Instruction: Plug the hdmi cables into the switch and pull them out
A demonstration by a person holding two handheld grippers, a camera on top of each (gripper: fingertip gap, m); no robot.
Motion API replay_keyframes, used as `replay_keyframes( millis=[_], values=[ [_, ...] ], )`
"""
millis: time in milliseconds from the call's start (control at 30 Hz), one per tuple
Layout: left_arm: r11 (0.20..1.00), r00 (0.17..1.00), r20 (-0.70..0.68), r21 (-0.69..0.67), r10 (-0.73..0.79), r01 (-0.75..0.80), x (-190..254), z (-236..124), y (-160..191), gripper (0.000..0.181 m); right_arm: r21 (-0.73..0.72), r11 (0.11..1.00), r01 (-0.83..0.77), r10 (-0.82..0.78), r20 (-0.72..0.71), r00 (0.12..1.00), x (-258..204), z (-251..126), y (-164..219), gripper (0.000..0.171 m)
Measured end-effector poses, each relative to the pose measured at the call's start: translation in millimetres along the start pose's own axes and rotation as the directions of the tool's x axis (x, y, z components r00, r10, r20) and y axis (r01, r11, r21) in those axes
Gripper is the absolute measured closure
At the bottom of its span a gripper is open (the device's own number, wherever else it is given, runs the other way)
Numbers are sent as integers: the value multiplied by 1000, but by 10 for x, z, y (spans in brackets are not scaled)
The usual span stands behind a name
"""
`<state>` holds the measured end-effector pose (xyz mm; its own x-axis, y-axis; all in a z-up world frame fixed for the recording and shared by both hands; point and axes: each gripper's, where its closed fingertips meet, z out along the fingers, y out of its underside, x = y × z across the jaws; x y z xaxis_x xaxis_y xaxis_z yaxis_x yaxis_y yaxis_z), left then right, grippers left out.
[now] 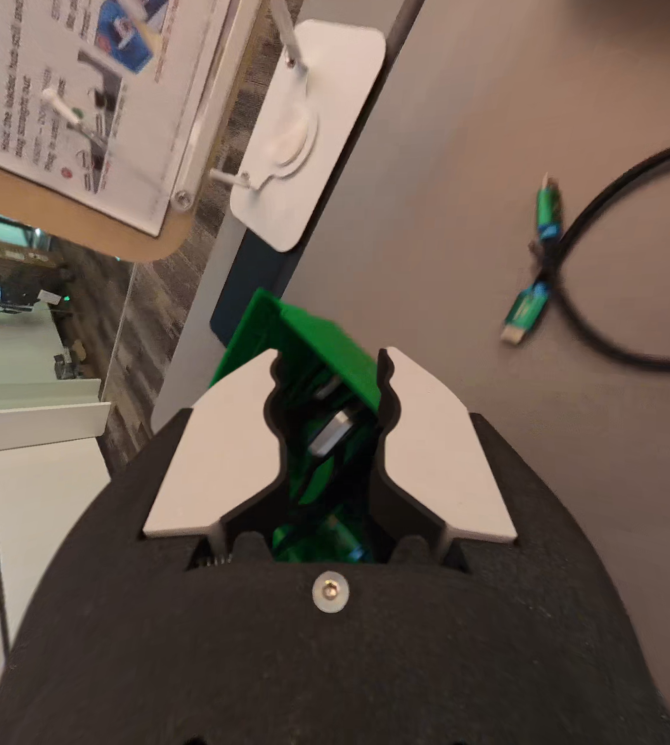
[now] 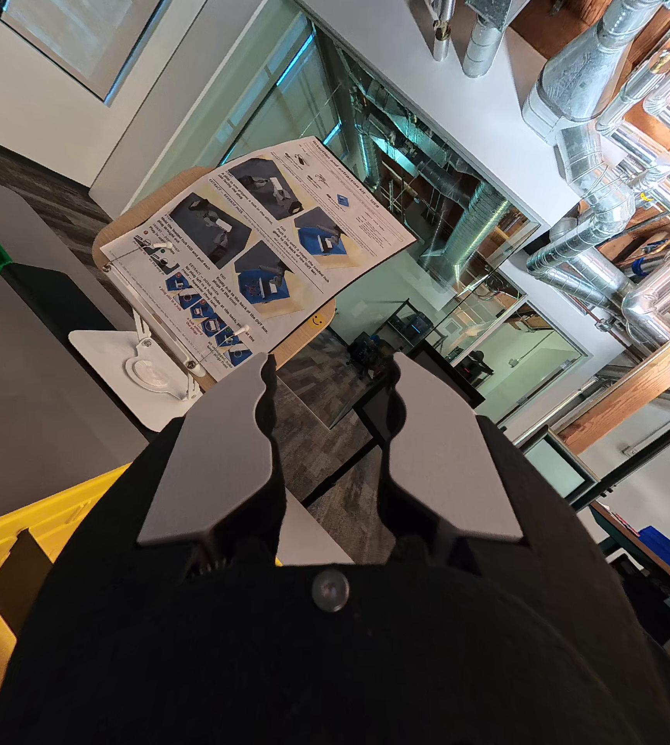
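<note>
My left gripper (image 1: 327,354) hangs over a green bin (image 1: 317,342) at the centre of the left wrist view, fingers spread with nothing pinched between them. Through the gap I see a silvery metal piece (image 1: 331,433) lying inside the bin among blurred green shapes; I cannot tell what it is. At the right of that frame an hdmi cable (image 1: 615,258) lies on the grey surface (image 1: 486,161), its black cord looped, its two green-and-blue plugs (image 1: 526,310) crossing near each other, well apart from my gripper. A white stand base (image 1: 325,121) sits at the upper middle, holding a printed instruction sheet (image 1: 83,92) at the upper left.

My right gripper (image 2: 331,363) is also spread and empty, tilted upward toward the room. Beyond its fingers the same sheet stands left of centre. A yellow bin (image 2: 23,564) fills the lower left corner, and silver ducts (image 2: 607,161) run across the upper right.
</note>
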<state>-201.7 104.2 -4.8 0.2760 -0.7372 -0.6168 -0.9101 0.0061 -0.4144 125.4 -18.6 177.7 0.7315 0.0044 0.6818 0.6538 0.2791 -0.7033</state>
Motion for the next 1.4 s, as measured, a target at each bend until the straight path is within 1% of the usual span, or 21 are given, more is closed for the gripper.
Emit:
replay_keyframes(
  millis=[33,67,133,200,233,300,400,433,467,500,533,600,700,767,900,1000,1067,1133,1200,1300,1400],
  values=[
    [1000,998,-49,-9,29,-29,-69,-22,112,133,2,1000,-7,7,4,1000,-4,4,3,118],
    [998,991,-121,-14,65,-68,-78,-31,199,124,7,1000,-18,17,9,1000,-11,11,0,118],
    [993,967,-229,-5,112,-116,-66,-2,280,113,61,995,-75,71,66,995,-107,31,-75,118],
    [985,943,-306,-66,132,-159,-46,78,372,110,129,978,-164,146,134,980,-211,45,-193,118],
    [976,935,-323,-108,147,-191,-59,134,444,111,147,971,-189,166,158,973,-249,50,-230,118],
    [948,915,-365,-189,173,-255,-64,250,622,125,146,971,-191,165,172,971,-284,58,-235,118],
    [906,884,-430,-276,182,-321,-17,413,877,128,128,976,-176,155,161,975,-259,60,-186,118],
    [902,880,-438,-281,184,-328,-15,460,910,131,127,975,-184,163,164,973,-252,61,-175,118],
    [912,881,-437,-261,181,-317,-16,502,887,139,127,973,-195,172,168,971,-248,64,-163,119],
    [916,879,-441,-249,183,-315,-11,535,877,140,124,971,-205,182,172,968,-248,70,-151,119],
    [915,872,-451,-241,189,-323,9,562,880,146,122,969,-212,190,176,966,-253,79,-141,119],
    [896,852,-470,-239,229,-373,65,610,922,156,116,970,-215,192,183,964,-279,104,-125,119],
    [874,852,-451,-261,265,-410,72,662,942,156,101,976,-191,168,201,965,-362,144,-106,119],
    [881,869,-439,-286,229,-377,59,663,952,157,86,982,-167,146,210,967,-412,167,-83,119],
    [912,902,-384,-265,197,-312,-25,576,926,158,82,984,-156,135,223,966,-463,190,-71,119],
    [961,938,-320,-189,134,-202,-226,370,801,159,90,983,-160,137,222,965,-467,196,-80,120],
    [989,954,-296,-120,48,-87,-405,152,691,159,91,983,-162,138,225,964,-477,201,-81,120],
    [999,963,-266,-33,-40,33,-635,-100,566,160,90,982,-164,139,233,963,-501,211,-81,120],
    [987,960,-250,63,-125,145,-866,-372,436,160,91,983,-160,135,238,962,-527,222,-87,120],
    [937,946,-232,214,-227,278,-1183,-792,220,161,94,980,-176,146,261,954,-603,252,-99,120],
    [893,941,-204,313,-268,322,-1410,-1148,58,161,78,984,-161,133,285,949,-712,296,-79,120]
  ],
)
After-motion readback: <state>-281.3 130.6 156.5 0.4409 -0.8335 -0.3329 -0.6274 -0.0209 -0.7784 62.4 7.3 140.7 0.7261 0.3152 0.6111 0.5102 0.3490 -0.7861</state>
